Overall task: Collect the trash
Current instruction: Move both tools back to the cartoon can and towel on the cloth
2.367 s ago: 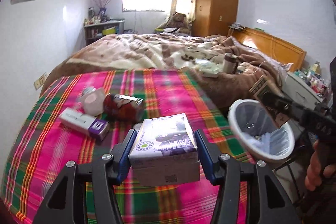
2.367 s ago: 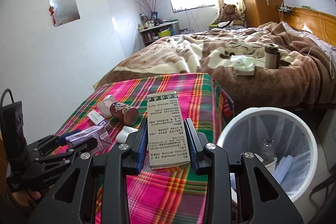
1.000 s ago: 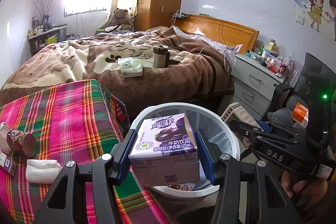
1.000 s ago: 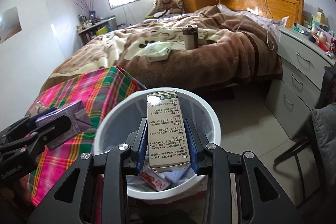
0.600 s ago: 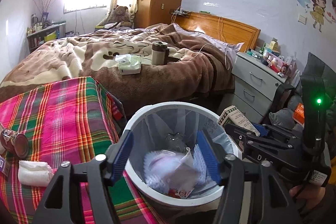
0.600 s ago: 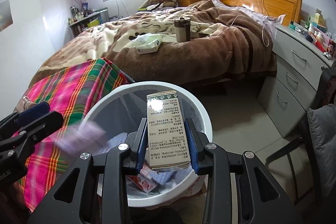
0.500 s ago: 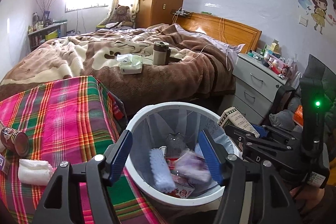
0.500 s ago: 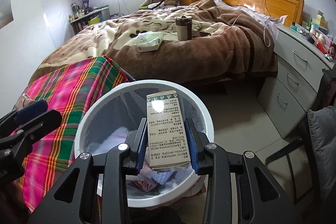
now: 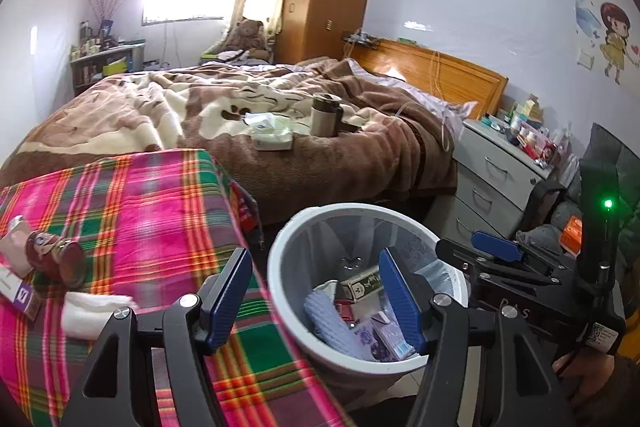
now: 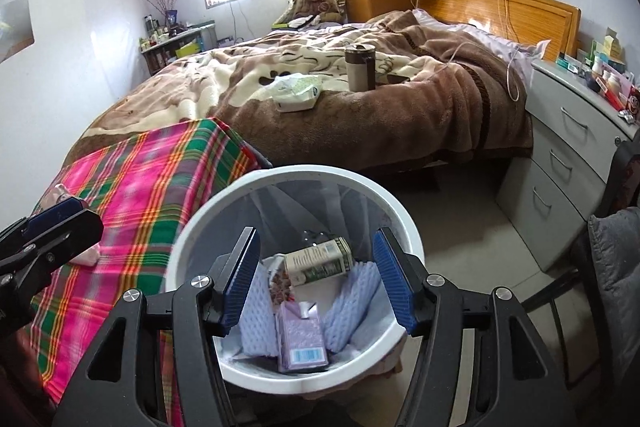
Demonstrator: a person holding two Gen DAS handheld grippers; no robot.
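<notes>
So I've got both grippers up at the white trash bin (image 10: 200,227) right now, and that bin is basically my reference for everything. My right gripper (image 10: 316,277) hangs right over the bin's mouth with its jaws spreading apart and nothing between the pads, and the green-and-white carton (image 10: 318,261) lies inside the bin, tipped on its side on top of the other junk. Just nearer to me in the bin is the purple milk carton (image 10: 300,339), flanked by pale foam sleeves (image 10: 256,315). My left gripper (image 9: 314,301) sits over the bin's near-left rim, jaws apart and empty too, one finger over the plaid blanket (image 9: 160,211) and the other over the bin. From that camera I can see the same purple carton (image 9: 384,337) down in the bin (image 9: 280,247). Left of the bin, on the plaid blanket, a few bits are waiting: a dark red can (image 9: 60,259) on its side, a white wad of tissue (image 9: 92,313) and a small purple-and-white box (image 9: 20,293) at the far left edge. Behind the bin is the big bed with the brown blanket (image 10: 400,107).
</notes>
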